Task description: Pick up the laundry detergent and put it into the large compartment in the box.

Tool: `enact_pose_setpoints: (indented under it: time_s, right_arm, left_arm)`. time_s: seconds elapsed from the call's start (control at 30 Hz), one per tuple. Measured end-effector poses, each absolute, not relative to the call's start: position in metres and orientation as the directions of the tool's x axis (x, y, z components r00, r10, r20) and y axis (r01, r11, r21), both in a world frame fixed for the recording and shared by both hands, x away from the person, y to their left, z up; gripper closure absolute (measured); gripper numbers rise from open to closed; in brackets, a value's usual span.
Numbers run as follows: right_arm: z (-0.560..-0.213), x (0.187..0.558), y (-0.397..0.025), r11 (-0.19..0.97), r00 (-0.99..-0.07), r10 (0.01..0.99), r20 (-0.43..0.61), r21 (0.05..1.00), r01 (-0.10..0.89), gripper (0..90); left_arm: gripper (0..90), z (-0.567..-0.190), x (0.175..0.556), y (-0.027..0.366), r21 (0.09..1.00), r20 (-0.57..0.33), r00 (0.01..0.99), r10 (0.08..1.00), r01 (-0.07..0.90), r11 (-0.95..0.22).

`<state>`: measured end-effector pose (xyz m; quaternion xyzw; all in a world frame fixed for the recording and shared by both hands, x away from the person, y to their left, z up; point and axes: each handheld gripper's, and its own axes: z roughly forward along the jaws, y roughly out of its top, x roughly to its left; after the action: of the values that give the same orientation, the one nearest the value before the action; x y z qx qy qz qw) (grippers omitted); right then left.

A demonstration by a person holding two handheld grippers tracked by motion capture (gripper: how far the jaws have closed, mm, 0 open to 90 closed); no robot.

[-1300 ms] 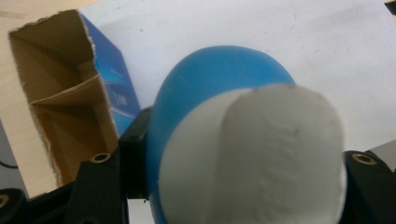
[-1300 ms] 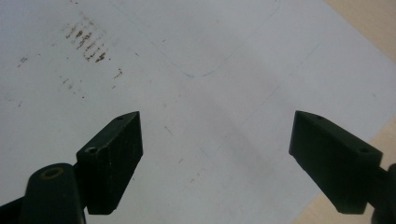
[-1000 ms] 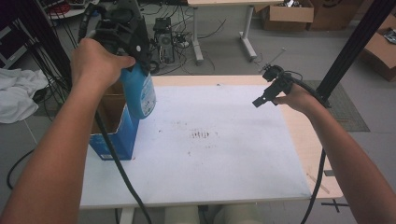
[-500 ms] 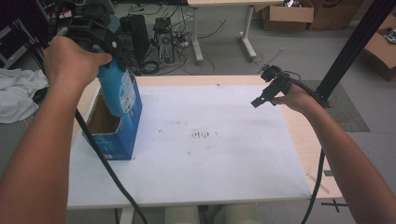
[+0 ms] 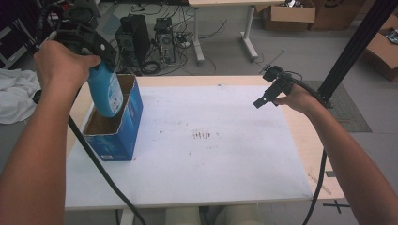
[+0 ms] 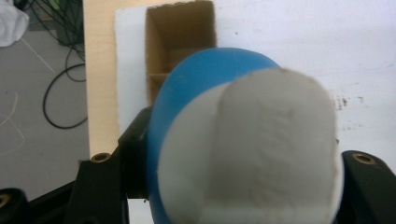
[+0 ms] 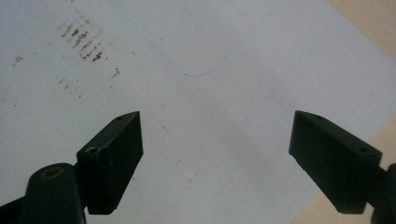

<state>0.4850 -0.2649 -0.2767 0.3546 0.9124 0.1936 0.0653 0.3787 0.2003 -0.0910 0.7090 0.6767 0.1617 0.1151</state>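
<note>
Now | left gripper (image 5: 101,58) clenching blue bottle (image 5: 105,91), lowered into box (image 5: 115,136) | right gripper (image 5: 270,89) released, unmoved

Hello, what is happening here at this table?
A person holds a blue bottle in the left gripper, with its lower end inside an open blue box at the table's left edge. The right gripper hovers open over the right side, holding nothing.

High view: above the person's side, looking forward and down on the white-topped wooden counter (image 5: 225,154).
Left gripper view: close, straight down.
Right gripper view: close, over brown stains (image 7: 84,42), shared with high view (image 5: 202,136).
</note>
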Motion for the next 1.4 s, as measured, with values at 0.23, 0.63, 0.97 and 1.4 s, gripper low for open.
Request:
enact_pose_setpoints:
  time_s: [0.23, 0.63, 0.97, 1.4]
  right_arm:
    - [-0.278, 0.485, -0.264, 0.679, -0.743, 0.670, 0.014, 0.394, 0.620, 17.7]
    - [-0.277, 0.485, -0.266, 0.672, -0.735, 0.678, 0.015, 0.393, 0.628, 17.7]
    - [-0.279, 0.485, -0.266, 0.672, -0.733, 0.680, 0.014, 0.389, 0.631, 17.7]
    - [-0.279, 0.485, -0.267, 0.671, -0.732, 0.682, 0.010, 0.391, 0.630, 17.7]
  left_arm:
    - [37.8, -0.105, 0.383, 0.209, 0.380, 0.088, 0.022, 0.996, 0.924, -0.054]
    - [37.9, -0.129, 0.389, 0.218, 0.389, 0.087, 0.019, 0.996, 0.920, -0.052]
    - [37.9, -0.169, 0.394, 0.224, 0.371, 0.090, 0.029, 0.995, 0.926, -0.061]
    - [37.8, -0.227, 0.400, 0.229, 0.364, 0.082, 0.032, 0.996, 0.929, -0.060]
